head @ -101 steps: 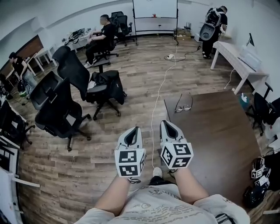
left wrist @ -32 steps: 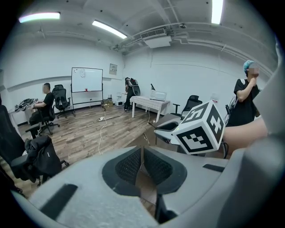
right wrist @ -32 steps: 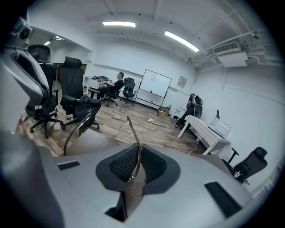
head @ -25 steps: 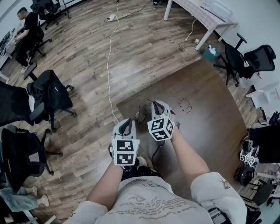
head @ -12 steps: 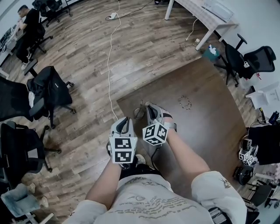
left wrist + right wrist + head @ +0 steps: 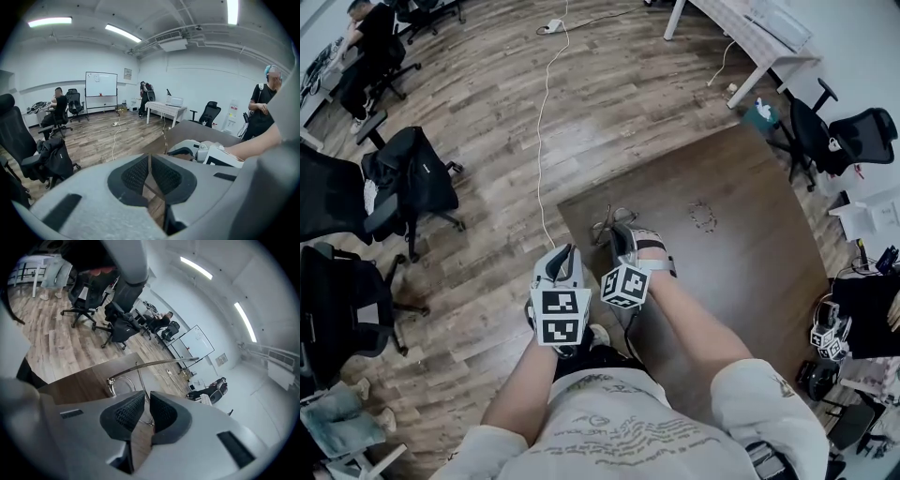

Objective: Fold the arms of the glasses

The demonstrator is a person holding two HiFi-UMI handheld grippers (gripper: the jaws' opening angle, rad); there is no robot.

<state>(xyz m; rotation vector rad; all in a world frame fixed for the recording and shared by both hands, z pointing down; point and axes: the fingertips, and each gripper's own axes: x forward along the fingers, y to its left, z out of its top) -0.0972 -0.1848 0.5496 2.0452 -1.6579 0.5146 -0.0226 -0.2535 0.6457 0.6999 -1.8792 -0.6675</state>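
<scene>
Thin metal-framed glasses (image 6: 602, 225) lie near the left corner of the dark brown table (image 6: 741, 272). My right gripper (image 6: 622, 232) is right at them. In the right gripper view the right gripper (image 6: 146, 397) has one arm of the glasses (image 6: 139, 378) running down between its jaws, which are opening, with a slim gap showing beside the wire. A lens (image 6: 119, 386) rests on the tabletop and the other arm (image 6: 164, 363) sticks out to the right. My left gripper (image 6: 565, 253) hangs off the table's left edge; in its own view the left gripper (image 6: 150, 159) is shut and empty.
Black office chairs (image 6: 403, 187) stand on the wooden floor to the left, and a white cable (image 6: 542, 141) runs across it. A small dark ring-shaped thing (image 6: 703, 216) lies mid-table. A white desk (image 6: 750, 37) and another chair (image 6: 853, 131) are at the far right.
Four seconds ago I stood away from the table. Over the last second my right gripper has rolled over and sunk at the glasses. The left gripper has barely shifted.
</scene>
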